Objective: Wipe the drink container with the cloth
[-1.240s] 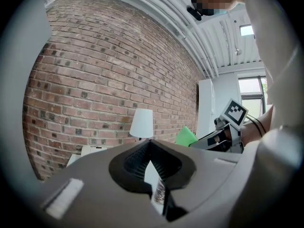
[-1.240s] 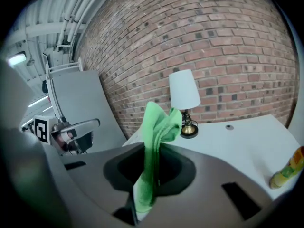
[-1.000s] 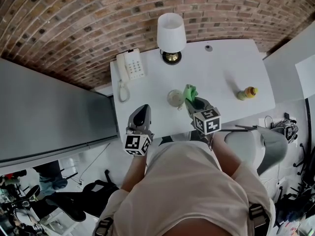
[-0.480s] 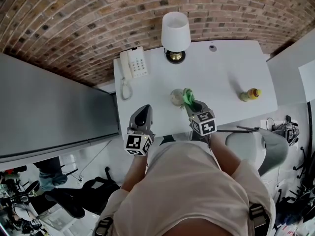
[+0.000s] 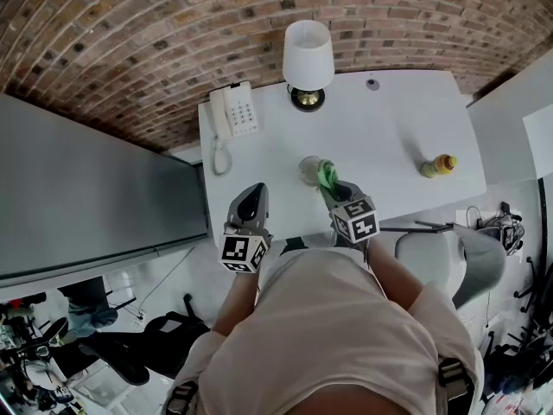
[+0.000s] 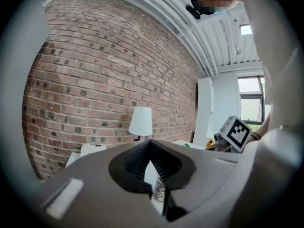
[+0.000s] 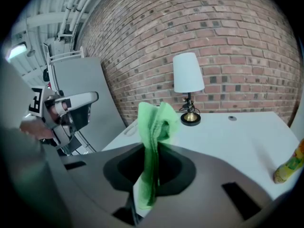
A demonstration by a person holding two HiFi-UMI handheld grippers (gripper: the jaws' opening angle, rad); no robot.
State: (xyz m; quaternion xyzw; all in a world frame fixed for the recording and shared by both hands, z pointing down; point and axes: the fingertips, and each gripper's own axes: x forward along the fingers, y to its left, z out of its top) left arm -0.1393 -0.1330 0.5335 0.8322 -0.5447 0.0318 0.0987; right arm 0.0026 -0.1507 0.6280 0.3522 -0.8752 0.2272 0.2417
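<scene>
Right gripper (image 7: 153,148): fingers (image 7: 173,167) clamped on a green cloth (image 7: 154,127). One bunched fold stands up past the tips and a narrower tail hangs down between them. The cloth is bright green, crumpled, with a ribbed weave.

Head view: the cloth (image 5: 326,176) points toward 11 o'clock from the right gripper (image 5: 333,188). A clear round cup (image 5: 308,169) stands upright on the white tabletop (image 5: 389,128), right beside the cloth at its 9 o'clock. Cannot tell whether they touch. Cup looks see-through and pale. It does not show in the right gripper view.

Left gripper (image 6: 150,144): fingers closed tip to tip, nothing between them. In the head view the left gripper (image 5: 248,204) sits at the cup's 7 o'clock, near the tabletop's near edge and apart from the cup.

A yellow bottle (image 5: 439,165) with an orange cap is at the cup's 3 o'clock, well apart. A lamp (image 5: 308,50) is at 12 o'clock and a phone (image 5: 234,111) at 10 o'clock.
</scene>
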